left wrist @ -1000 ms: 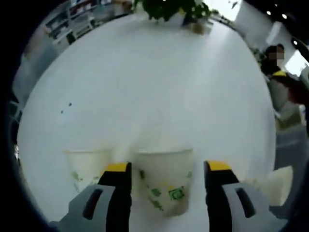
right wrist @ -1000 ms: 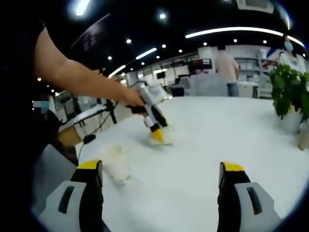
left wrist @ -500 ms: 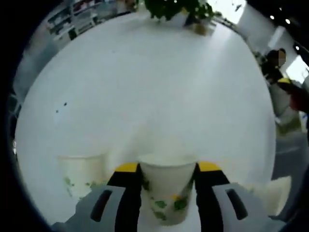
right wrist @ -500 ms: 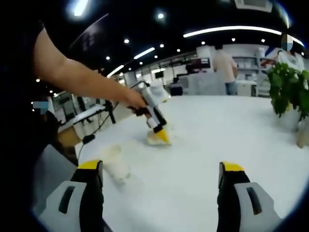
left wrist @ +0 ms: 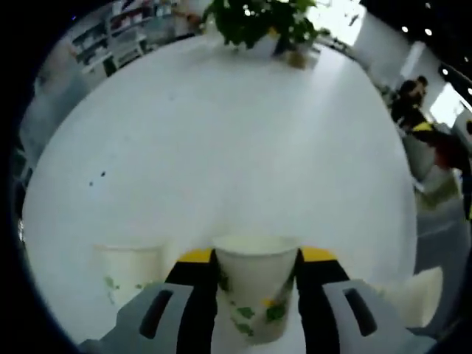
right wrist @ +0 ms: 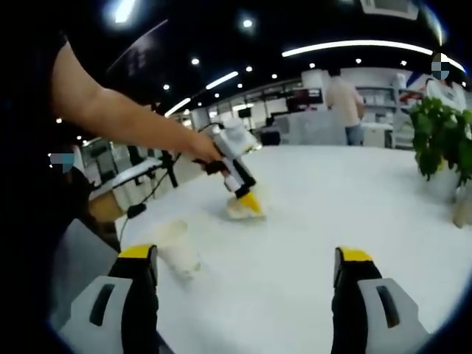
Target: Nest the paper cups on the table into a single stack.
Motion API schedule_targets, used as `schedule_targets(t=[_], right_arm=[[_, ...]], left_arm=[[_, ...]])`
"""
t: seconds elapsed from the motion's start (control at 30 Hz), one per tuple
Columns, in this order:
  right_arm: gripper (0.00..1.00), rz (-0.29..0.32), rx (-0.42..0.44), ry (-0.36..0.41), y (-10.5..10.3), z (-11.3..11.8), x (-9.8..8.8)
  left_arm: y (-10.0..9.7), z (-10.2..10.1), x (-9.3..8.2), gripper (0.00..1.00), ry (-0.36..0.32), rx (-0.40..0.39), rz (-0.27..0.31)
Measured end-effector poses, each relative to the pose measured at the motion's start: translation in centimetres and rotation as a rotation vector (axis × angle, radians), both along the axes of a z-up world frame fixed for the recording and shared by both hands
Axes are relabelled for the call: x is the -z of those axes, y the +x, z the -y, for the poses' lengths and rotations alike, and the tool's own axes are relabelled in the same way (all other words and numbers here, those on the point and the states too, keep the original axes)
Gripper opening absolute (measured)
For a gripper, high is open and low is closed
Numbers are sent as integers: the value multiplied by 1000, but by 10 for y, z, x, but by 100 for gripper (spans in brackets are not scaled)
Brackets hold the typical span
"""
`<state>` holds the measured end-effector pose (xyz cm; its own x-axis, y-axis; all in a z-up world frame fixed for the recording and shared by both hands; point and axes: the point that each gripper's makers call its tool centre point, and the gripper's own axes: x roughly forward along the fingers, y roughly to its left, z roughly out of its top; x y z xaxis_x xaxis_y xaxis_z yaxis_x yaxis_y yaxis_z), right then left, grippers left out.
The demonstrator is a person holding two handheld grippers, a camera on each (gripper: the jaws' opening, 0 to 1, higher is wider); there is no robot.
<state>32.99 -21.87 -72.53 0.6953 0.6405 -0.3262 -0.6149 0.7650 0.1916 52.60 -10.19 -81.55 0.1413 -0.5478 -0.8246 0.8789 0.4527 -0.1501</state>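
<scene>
The left gripper [left wrist: 255, 258] has its jaws clenched on a paper cup [left wrist: 254, 284] printed with green leaves, standing upright on the white bench [left wrist: 236, 147]. A second paper cup [left wrist: 129, 273] stands just to its left, near but apart. In the right gripper view, the right gripper [right wrist: 243, 258] hangs over the bench with jaws released and spread wide, holding nothing. A potted plant [left wrist: 258, 22] sits at the bench's far edge.
</scene>
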Motion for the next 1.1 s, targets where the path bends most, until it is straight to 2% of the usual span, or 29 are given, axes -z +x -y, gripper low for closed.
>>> schedule_targets(t=[0.2,0.4,0.43,0.5,0.57,0.63,0.7,0.73,0.77,0.83,0.9,1.03,1.1], right_arm=[[98,6,-3,-4,0,-3,-4],[98,8,-11,-16,-2,-5,-6],[98,8,-15,-20,-3,-5,-6],[98,7,-21,-23,-4,-6,-6],[98,8,-23,-25,-4,-7,-7],[98,10,-23,-24,-5,-7,-9],[98,13,-23,-25,-4,-6,-10],[98,15,-23,-25,-4,-6,-12],[98,17,-21,-26,-4,-6,-13],[98,20,-19,-25,-4,-5,-15],[98,24,-16,-26,-3,-4,-16],[98,27,-5,-23,-2,-2,-18],[98,28,-5,-23,-3,-3,-18]], left_arm=[[11,1,-13,40,-64,-39,50],[24,5,-39,41,-180,-86,108],[26,7,-44,41,-213,-106,111],[29,5,-48,41,-232,-147,100],[33,6,-58,41,-284,-159,139],[35,6,-66,41,-320,-179,148],[40,7,-80,41,-382,-196,181],[47,5,-91,41,-413,-209,239],[51,4,-96,40,-431,-218,263],[50,4,-113,40,-497,-256,269],[51,3,-130,40,-560,-265,312],[52,-1,-156,40,-659,-296,356],[52,-3,-160,40,-667,-298,376]])
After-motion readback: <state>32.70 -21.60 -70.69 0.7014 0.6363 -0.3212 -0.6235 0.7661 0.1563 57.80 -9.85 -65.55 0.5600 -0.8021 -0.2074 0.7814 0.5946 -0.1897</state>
